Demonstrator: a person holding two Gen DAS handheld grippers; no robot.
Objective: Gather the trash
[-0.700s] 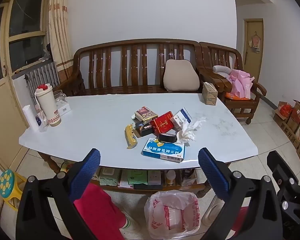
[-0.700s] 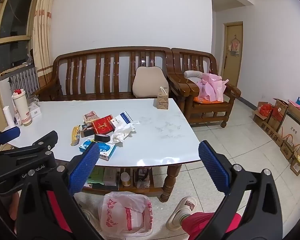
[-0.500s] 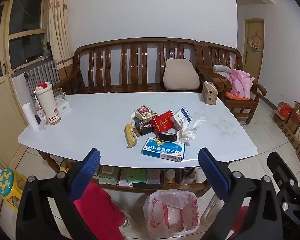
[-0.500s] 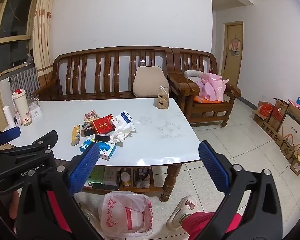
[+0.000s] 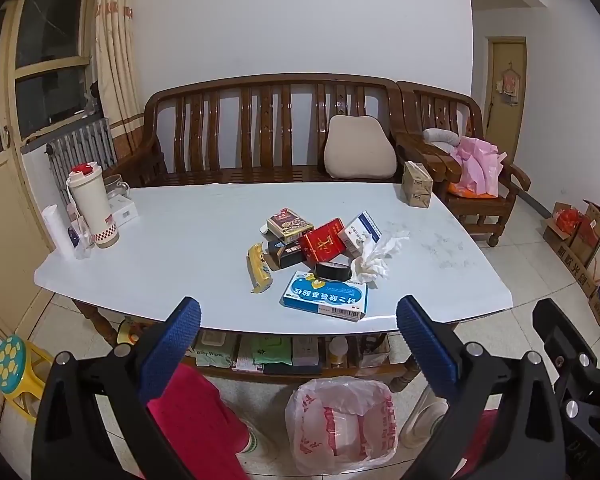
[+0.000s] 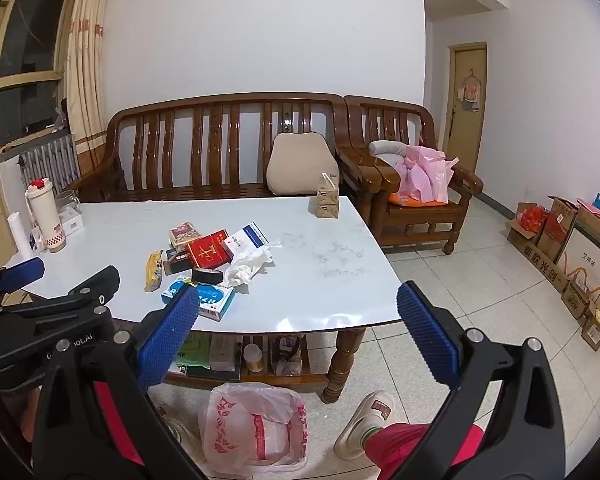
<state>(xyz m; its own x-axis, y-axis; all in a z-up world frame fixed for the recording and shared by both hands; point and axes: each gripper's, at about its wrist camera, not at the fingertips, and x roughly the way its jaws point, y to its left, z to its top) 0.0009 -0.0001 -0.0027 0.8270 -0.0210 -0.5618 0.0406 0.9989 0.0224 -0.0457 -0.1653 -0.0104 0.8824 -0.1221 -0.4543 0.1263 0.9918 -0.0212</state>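
A pile of trash lies on the white table (image 5: 180, 248): a blue box (image 5: 325, 296), a red box (image 5: 325, 241), a crumpled tissue (image 5: 374, 258), a black tape roll (image 5: 333, 271), a yellow wrapper (image 5: 258, 266) and more small boxes. The pile also shows in the right wrist view, with the blue box (image 6: 212, 298) nearest. A white and red plastic bag (image 5: 340, 424) stands open on the floor in front of the table, also seen in the right wrist view (image 6: 256, 426). My left gripper (image 5: 298, 338) and right gripper (image 6: 298, 326) are both open and empty, held short of the table's near edge.
A white thermos (image 5: 92, 204) and small items stand at the table's far left, a tan box (image 5: 417, 183) at its far right. A wooden bench (image 5: 268, 128) and armchair (image 6: 416, 184) stand behind. Cardboard boxes (image 6: 556, 248) line the right wall. A shelf under the table holds packets.
Both views have shifted very slightly toward the table. Both grippers stay open and nothing on the table has moved.
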